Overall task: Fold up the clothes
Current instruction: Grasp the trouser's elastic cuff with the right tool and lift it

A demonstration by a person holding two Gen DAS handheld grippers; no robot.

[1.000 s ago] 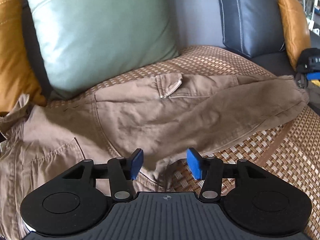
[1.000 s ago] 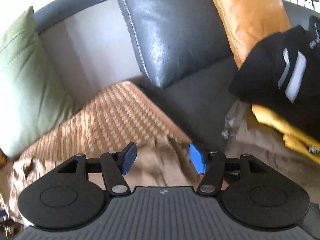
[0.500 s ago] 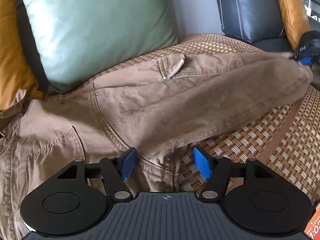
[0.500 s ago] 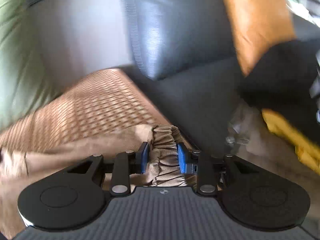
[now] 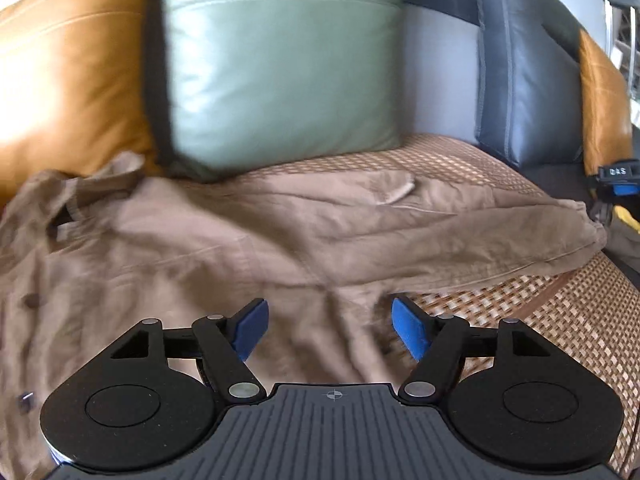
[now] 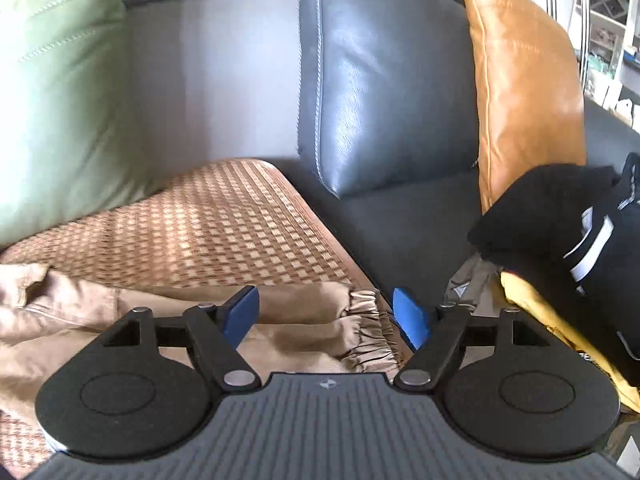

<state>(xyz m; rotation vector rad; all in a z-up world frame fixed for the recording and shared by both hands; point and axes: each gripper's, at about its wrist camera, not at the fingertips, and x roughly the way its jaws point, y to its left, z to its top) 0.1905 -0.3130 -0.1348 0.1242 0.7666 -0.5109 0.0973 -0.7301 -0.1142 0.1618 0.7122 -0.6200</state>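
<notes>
Brown trousers [image 5: 280,240] lie spread flat across the woven mat [image 5: 560,320] on the sofa, waist toward the orange cushion [image 5: 68,80], in front of the green cushion [image 5: 280,64]. Left gripper [image 5: 327,330] hangs over the trousers' crotch, jaws apart, holding nothing. Right gripper [image 6: 326,316] is released above the elastic cuff [image 6: 360,328] at the mat's edge. Black garment [image 6: 568,240] lies beyond the mat.

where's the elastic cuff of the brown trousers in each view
Left wrist: the elastic cuff lies far right, at the mat's edge.
Right wrist: the cuff sits low centre, between the open right tongs.
Shared landmark: the dark blue-grey cushion.
</notes>
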